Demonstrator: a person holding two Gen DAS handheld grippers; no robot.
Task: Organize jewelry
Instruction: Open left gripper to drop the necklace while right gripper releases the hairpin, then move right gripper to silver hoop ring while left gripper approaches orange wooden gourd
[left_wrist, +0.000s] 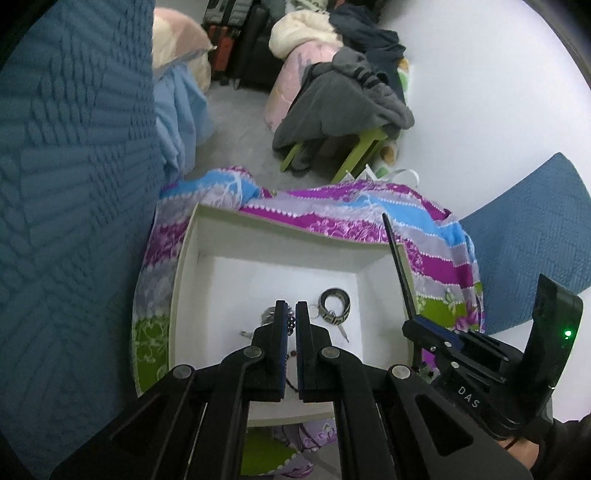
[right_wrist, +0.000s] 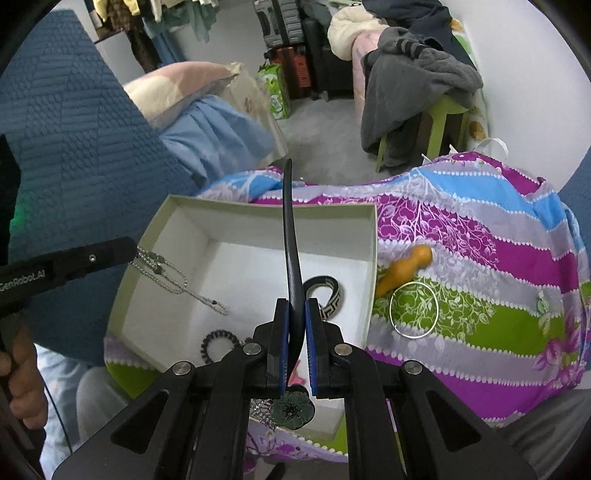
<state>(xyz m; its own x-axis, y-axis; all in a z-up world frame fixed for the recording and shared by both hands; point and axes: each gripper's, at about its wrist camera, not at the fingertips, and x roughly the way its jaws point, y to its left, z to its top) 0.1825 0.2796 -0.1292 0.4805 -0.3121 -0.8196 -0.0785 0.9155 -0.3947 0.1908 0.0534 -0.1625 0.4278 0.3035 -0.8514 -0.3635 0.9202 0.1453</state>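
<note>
A white open box (left_wrist: 280, 229) (right_wrist: 221, 210) sits on a purple, blue and green patterned cloth (right_wrist: 480, 236). My left gripper (left_wrist: 291, 308) is shut on a silver bead chain necklace (right_wrist: 173, 277), which dangles into the box. My right gripper (right_wrist: 296, 306) is shut on a black hair stick (right_wrist: 290, 236) with a dark green flower end (right_wrist: 293, 404), held over the box; the stick also shows in the left wrist view (left_wrist: 399, 266). Inside the box lie a patterned bangle (left_wrist: 335, 306) (right_wrist: 328, 295) and a black coiled hair tie (right_wrist: 218, 343).
On the cloth right of the box lie a thin silver hoop bangle (right_wrist: 413, 310) and an orange wooden piece (right_wrist: 406, 271). A blue quilted bedspread (left_wrist: 74, 184) rises at left. A green stool (right_wrist: 439, 122) piled with grey clothes stands behind.
</note>
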